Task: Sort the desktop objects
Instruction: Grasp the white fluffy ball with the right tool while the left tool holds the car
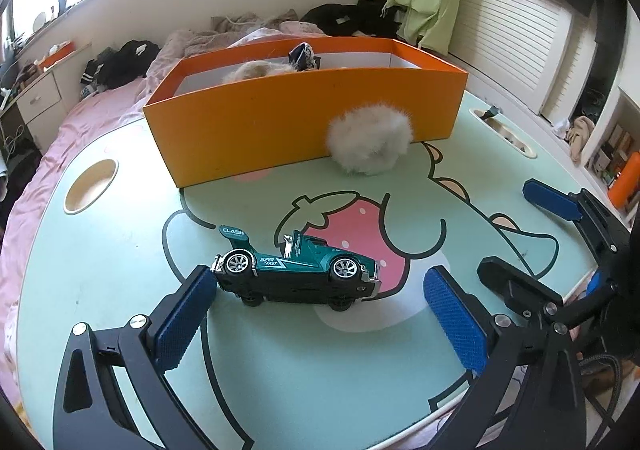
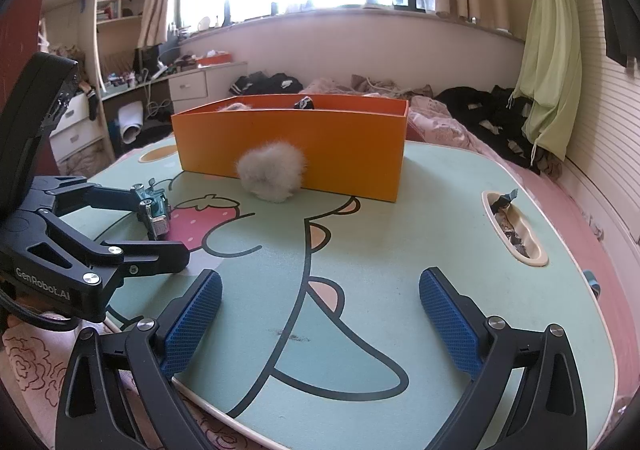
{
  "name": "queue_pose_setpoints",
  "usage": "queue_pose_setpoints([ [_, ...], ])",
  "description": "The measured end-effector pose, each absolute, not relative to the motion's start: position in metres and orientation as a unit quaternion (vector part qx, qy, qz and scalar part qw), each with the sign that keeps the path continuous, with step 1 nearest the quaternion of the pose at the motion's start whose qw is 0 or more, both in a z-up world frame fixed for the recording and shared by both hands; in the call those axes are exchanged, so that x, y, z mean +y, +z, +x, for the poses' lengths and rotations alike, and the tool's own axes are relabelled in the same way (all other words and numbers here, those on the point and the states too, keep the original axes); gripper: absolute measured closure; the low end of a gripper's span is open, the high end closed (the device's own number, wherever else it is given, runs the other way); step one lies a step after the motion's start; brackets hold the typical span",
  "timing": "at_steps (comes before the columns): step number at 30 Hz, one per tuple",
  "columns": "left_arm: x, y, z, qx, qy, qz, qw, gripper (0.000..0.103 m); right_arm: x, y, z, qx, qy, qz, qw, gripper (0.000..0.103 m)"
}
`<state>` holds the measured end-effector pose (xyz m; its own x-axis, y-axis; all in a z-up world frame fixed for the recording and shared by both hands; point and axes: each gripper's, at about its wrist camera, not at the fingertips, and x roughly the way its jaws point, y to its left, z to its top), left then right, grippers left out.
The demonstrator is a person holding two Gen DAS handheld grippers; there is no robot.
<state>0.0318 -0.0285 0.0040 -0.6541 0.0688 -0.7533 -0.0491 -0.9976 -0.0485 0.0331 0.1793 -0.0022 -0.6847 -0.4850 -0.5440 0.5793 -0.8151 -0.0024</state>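
Note:
A teal toy car (image 1: 296,274) lies tipped on its side on the mint cartoon table (image 1: 100,270), between the fingers of my left gripper (image 1: 320,276). Those jaws stand wide; the left pad (image 1: 188,314) is right at the car's rear and the right pad (image 1: 454,322) is apart from its front. The right wrist view shows the car (image 2: 154,210) inside the left gripper (image 2: 162,226). A white fluffy ball (image 1: 370,138) (image 2: 270,172) rests against the front wall of an orange box (image 1: 280,118) (image 2: 320,146). My right gripper (image 2: 320,278) (image 1: 506,226) hovers open over bare table, nothing between its pads.
The box holds a beige fluffy item (image 1: 256,70) and a dark wrapped item (image 1: 302,56). The table has a round cup hole (image 1: 90,186) at the left and a long slot (image 2: 514,226) with wrappers at the right. A pink bed (image 1: 60,138) with dark clothes surrounds the table.

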Motion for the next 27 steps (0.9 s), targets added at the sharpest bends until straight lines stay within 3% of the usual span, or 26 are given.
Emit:
queue_pose_setpoints([
  [7, -0.029, 0.004, 0.032, -0.013, 0.909, -0.415, 0.033, 0.0, 0.178, 0.001, 0.029, 0.082, -0.914, 0.284, 0.28, 0.004],
  [12, -0.027, 0.004, 0.034, -0.013, 0.91, -0.414, 0.032, 0.0, 0.157, 0.045, 0.016, 0.042, -0.894, 0.282, 0.345, 0.004],
  [16, -0.026, 0.004, 0.033, -0.014, 0.91, -0.414, 0.033, 0.0, 0.103, 0.043, -0.014, 0.082, -0.878, 0.336, 0.331, 0.009],
  [20, -0.026, 0.004, 0.033, -0.014, 0.91, -0.414, 0.033, 0.0, 0.076, 0.026, -0.056, 0.066, -0.854, 0.404, 0.32, 0.01],
  [22, -0.026, 0.004, 0.033, -0.014, 0.91, -0.414, 0.033, 0.0, 0.072, 0.02, -0.065, 0.059, -0.85, 0.42, 0.314, 0.017],
  [24, -0.025, 0.004, 0.033, -0.014, 0.91, -0.414, 0.033, 0.0, 0.07, 0.014, -0.07, 0.054, -0.839, 0.435, 0.322, 0.062],
  [27, -0.026, 0.004, 0.033, -0.014, 0.91, -0.414, 0.032, 0.0, 0.083, 0.013, -0.065, 0.031, -0.823, 0.441, 0.357, 0.064],
])
